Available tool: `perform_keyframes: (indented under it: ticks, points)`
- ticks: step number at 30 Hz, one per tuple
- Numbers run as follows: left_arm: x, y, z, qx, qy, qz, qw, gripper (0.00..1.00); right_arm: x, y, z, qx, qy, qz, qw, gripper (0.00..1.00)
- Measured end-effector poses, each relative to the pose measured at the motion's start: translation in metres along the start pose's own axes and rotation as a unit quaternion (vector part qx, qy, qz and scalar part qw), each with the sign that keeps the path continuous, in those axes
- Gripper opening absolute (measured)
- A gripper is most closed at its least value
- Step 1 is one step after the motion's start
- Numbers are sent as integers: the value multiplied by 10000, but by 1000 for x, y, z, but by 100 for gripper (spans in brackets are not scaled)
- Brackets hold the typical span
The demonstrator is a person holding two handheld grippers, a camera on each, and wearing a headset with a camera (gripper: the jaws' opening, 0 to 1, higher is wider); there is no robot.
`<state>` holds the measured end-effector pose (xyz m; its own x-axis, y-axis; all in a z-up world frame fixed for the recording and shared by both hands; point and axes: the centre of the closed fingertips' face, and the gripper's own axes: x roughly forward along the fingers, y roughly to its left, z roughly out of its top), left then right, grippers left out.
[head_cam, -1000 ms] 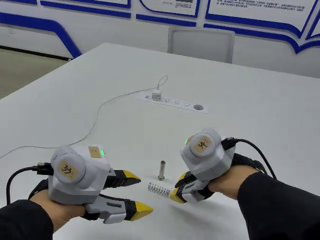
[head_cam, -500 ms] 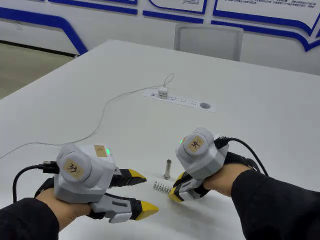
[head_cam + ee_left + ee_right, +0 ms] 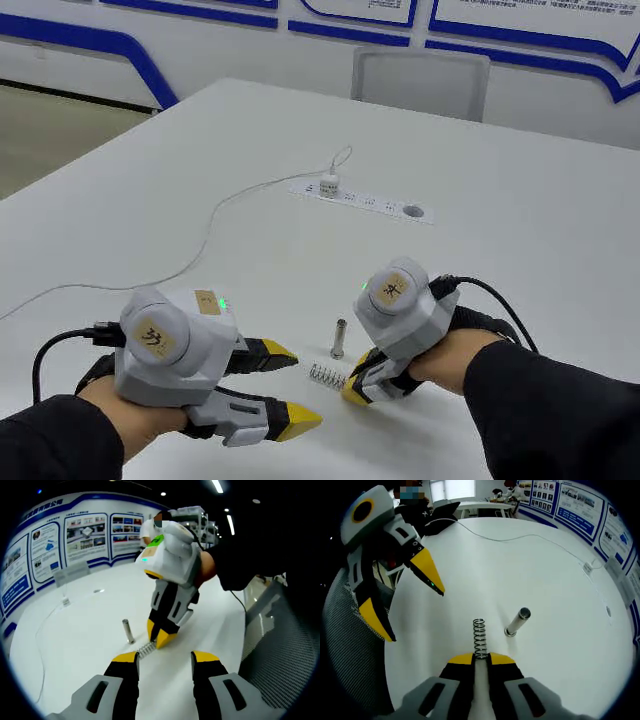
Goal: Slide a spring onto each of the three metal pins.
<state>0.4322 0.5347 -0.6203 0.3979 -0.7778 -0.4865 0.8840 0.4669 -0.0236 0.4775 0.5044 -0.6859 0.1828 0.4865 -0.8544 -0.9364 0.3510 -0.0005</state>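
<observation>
One metal pin (image 3: pixel 339 338) stands upright and bare on the white table (image 3: pixel 200 150), and one spring (image 3: pixel 325 376) lies on its side near it, well short of the three pairs the task calls for. Nothing is threaded yet. As far as can be judged, the work is at its very start, with the spring needing to be lifted, turned on end and dropped over the pin's top.

The right gripper (image 3: pixel 352 392) has its jaws pressed nearly together, pinching the near end of the spring. In the right gripper view the coil runs from the yellow tips toward 12 o'clock, its free end loose on the table. The pin rises just beside it at about 2 o'clock, apart from the coil and not touching it. In the head view the pin is at about 11 o'clock from the right gripper's tips.

The left gripper (image 3: pixel 295 388) hangs at about 9 o'clock from the spring with its jaws spread wide, holding nothing and touching nothing. Its own view looks between the two yellow tips at the spring and pin beyond.

A white cable (image 3: pixel 205 235) trails across the table at 11 o'clock toward a socket strip (image 3: pixel 362 200).
</observation>
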Motion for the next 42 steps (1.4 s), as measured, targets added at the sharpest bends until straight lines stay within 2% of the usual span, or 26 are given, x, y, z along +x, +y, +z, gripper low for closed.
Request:
perform_keyframes:
  ticks: [9,14,18,23,28,35,42]
  points:
    - [4,-5,-2,164,118,-58,9998,42,-22,10,2,-301,49,-24,9995,11]
    - [7,-11,-5,492,290,-97,9983,41,-38,28,6,-595,186,122,9980,11]
    - [9,-12,-6,620,342,-128,9974,40,-48,38,8,-800,266,175,9963,11]
    - [9,-13,-5,745,326,-141,9966,36,-58,49,15,-942,280,262,9948,11]
    - [10,-14,-4,950,319,-137,9949,29,-65,59,21,-1033,285,318,9937,11]
    - [10,-18,0,1169,236,-206,9926,14,-70,61,21,-1079,376,323,9929,11]
    - [9,-17,0,1190,214,-210,9924,12,-79,64,31,-1129,279,326,9927,11]
